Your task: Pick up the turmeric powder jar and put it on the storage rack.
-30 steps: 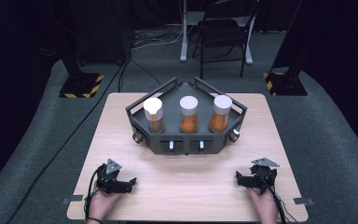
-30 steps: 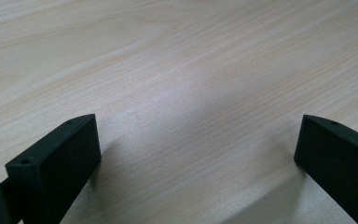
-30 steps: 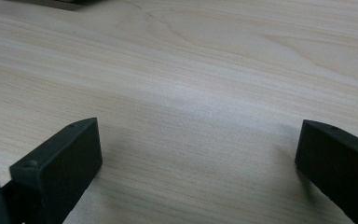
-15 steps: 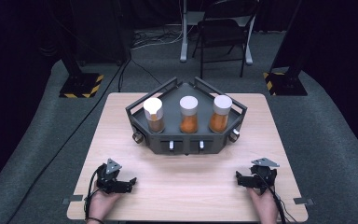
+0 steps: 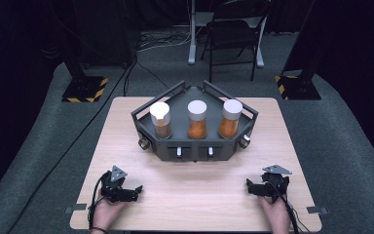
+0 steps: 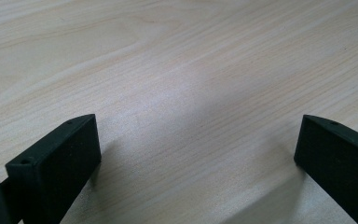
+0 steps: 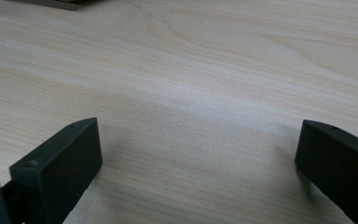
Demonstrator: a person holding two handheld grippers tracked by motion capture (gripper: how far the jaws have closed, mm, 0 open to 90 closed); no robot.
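Note:
A dark grey angular rack [image 5: 193, 146] stands at the middle of the wooden table [image 5: 195, 195]. It holds three white-capped jars of orange-brown powder: left jar [image 5: 160, 120], middle jar [image 5: 197, 119], right jar [image 5: 231, 118]. My left gripper [image 5: 135, 191] rests on the table near the front left, held by a hand, open with nothing between its jaws. In the left gripper view its fingers [image 6: 56, 161] stand wide apart over bare wood. My right gripper [image 5: 251, 187] rests at the front right, also open and empty, its fingers [image 7: 58, 163] far apart.
A folding chair [image 5: 233, 34] and a stand pole [image 5: 193, 34] are on the floor behind the table. Black stand bases with yellow-striped feet [image 5: 85, 88] [image 5: 297, 85] flank the far corners. Cables run across the grey floor at left. The rack's edge [image 7: 51, 3] shows in the right gripper view.

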